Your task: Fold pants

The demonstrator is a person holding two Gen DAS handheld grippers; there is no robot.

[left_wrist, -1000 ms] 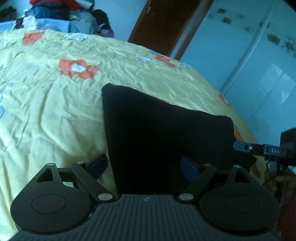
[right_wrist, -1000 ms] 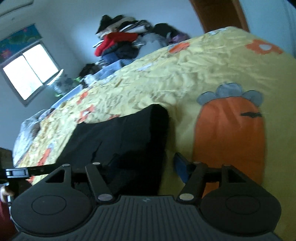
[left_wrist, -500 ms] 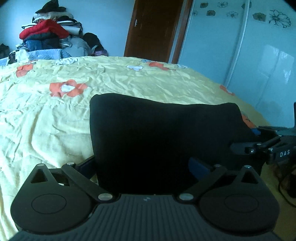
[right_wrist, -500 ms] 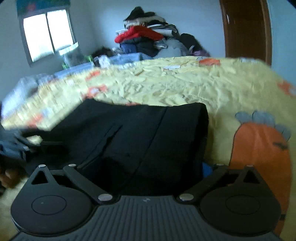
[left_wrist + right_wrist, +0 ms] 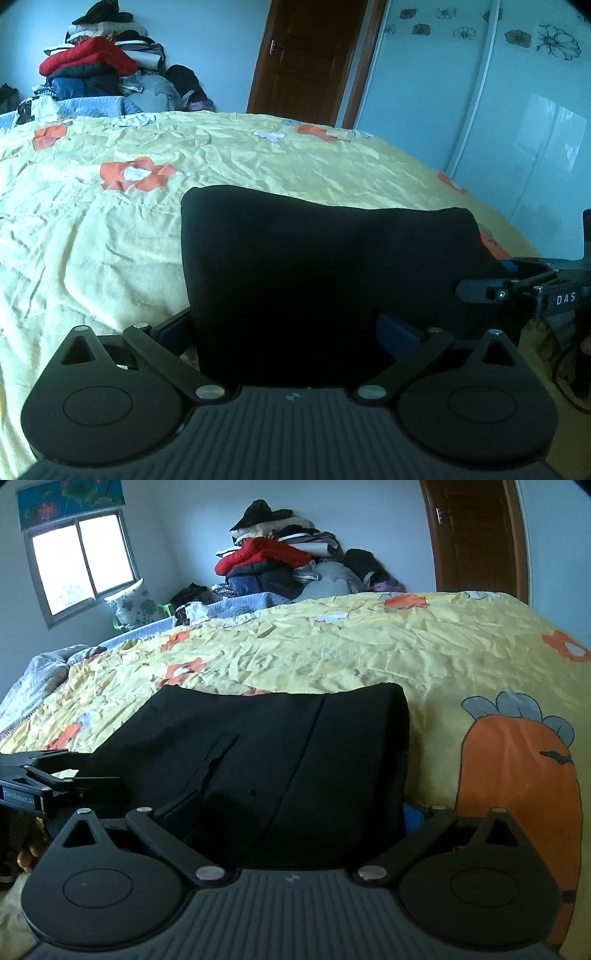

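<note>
While the black pants [image 5: 325, 280] are lying in a compact folded block on the yellow flowered bed cover [image 5: 110, 229], both grippers are reaching in over the near edge of the bed. The left gripper [image 5: 288, 332] is standing with its jaws spread wide, one finger showing off the block's left edge and the other partly sunk against the dark cloth further right, so the near left corner is sitting between them; no cloth is seen pinched. The right gripper [image 5: 295, 812] is likewise spread, its left finger lying on the cloth and its blue-padded right finger just off the block's right edge; whether either pad is pressing the cloth cannot be told, black on black. The block's long axis is running crosswise to both pairs of fingers, from one gripper to the other, and its far folded edge is lying ahead of the jaws toward the middle of the bed. Each gripper is nearest its own near corner, and neither is favoured. A further fold, if one is intended, would seem to turn on closing at these two corners together. A clothes pile [image 5: 273, 561] is resting beyond the bed.
</note>
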